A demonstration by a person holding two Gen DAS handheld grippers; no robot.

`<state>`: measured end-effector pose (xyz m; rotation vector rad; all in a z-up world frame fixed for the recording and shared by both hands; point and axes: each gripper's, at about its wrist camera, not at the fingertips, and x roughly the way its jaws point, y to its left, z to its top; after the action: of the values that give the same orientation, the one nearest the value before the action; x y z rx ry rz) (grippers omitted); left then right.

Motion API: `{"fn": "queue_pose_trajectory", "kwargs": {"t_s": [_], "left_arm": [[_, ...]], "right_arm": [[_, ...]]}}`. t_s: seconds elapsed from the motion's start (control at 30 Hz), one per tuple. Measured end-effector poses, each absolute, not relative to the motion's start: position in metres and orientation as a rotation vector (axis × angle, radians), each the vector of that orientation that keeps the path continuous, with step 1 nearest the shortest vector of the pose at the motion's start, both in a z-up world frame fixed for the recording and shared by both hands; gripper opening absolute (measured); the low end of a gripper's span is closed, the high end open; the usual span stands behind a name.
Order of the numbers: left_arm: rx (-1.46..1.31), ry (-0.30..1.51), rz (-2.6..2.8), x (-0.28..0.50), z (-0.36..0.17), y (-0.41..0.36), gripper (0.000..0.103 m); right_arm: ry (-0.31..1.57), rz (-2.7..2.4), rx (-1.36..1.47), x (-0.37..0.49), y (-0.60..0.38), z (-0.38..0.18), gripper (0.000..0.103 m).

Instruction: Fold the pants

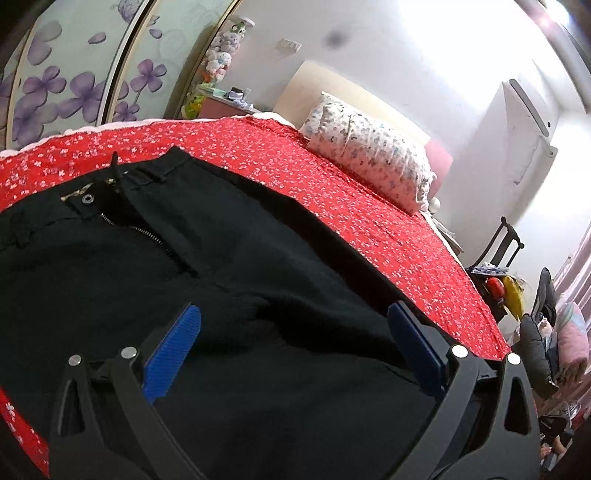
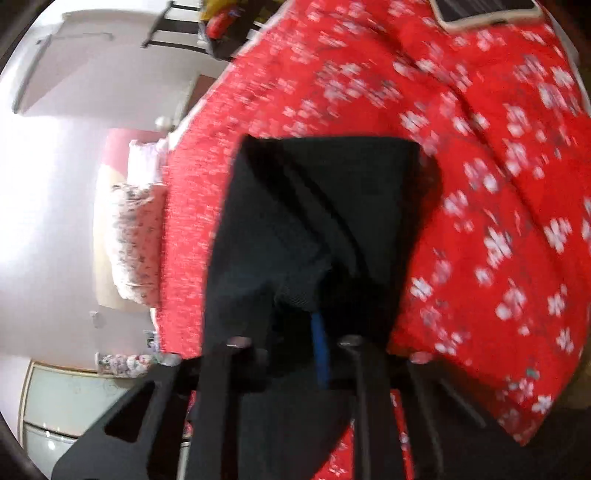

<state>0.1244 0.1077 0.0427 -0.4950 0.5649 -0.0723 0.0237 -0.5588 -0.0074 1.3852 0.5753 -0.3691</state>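
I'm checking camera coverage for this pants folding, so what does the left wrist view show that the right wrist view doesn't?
Only the left wrist view shows the pants' waistband with its button and open zipper, and the left gripper open above the black pants. Only the right wrist view shows the right gripper shut on a fold of the fabric, and a phone-like device at the top edge. Both show the red floral bedspread and the patterned pillow.
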Motion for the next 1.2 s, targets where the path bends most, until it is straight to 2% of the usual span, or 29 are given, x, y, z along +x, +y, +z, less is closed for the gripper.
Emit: {"fn": "queue_pose_trajectory", "kwargs": {"t_s": [0.13,0.3,0.37,0.4,0.47,0.5,0.63,0.8,1.0,1.13,1.2], "left_arm": [[-0.512,0.543,-0.066,0.121,0.044,0.111,0.101],[-0.511,0.529,-0.052,0.118,0.045,0.111,0.101],[-0.514,0.537,-0.055,0.118,0.044,0.111,0.101],[-0.514,0.538,-0.056,0.118,0.044,0.111,0.101],[-0.512,0.534,-0.052,0.118,0.045,0.11,0.101],[-0.514,0.534,-0.051,0.118,0.045,0.11,0.101],[-0.52,0.549,-0.062,0.119,0.043,0.109,0.101],[-0.508,0.56,-0.069,0.121,0.043,0.105,0.101],[-0.507,0.566,-0.063,0.121,0.041,0.108,0.101],[-0.522,0.574,-0.06,0.124,0.038,0.112,0.101],[-0.525,0.576,-0.045,0.125,0.037,0.113,0.101]], "right_arm": [[0.44,-0.367,1.242,0.002,-0.546,0.019,0.01],[0.514,-0.456,1.324,-0.007,-0.542,-0.025,0.01],[0.538,-0.472,1.275,-0.005,-0.538,-0.016,0.026],[0.56,-0.478,1.265,-0.003,-0.537,-0.012,0.03],[0.577,-0.495,1.254,-0.007,-0.535,-0.001,0.05],[0.561,-0.509,1.251,-0.009,-0.53,0.005,0.053],[0.47,-0.288,1.22,-0.001,-0.488,0.026,0.052],[0.617,0.049,1.314,0.063,-0.422,0.004,0.045],[0.684,0.036,1.333,0.108,-0.386,-0.024,0.044],[0.637,-0.041,1.326,0.108,-0.388,-0.028,0.032],[0.615,-0.079,1.317,0.109,-0.388,-0.031,0.03]]}}
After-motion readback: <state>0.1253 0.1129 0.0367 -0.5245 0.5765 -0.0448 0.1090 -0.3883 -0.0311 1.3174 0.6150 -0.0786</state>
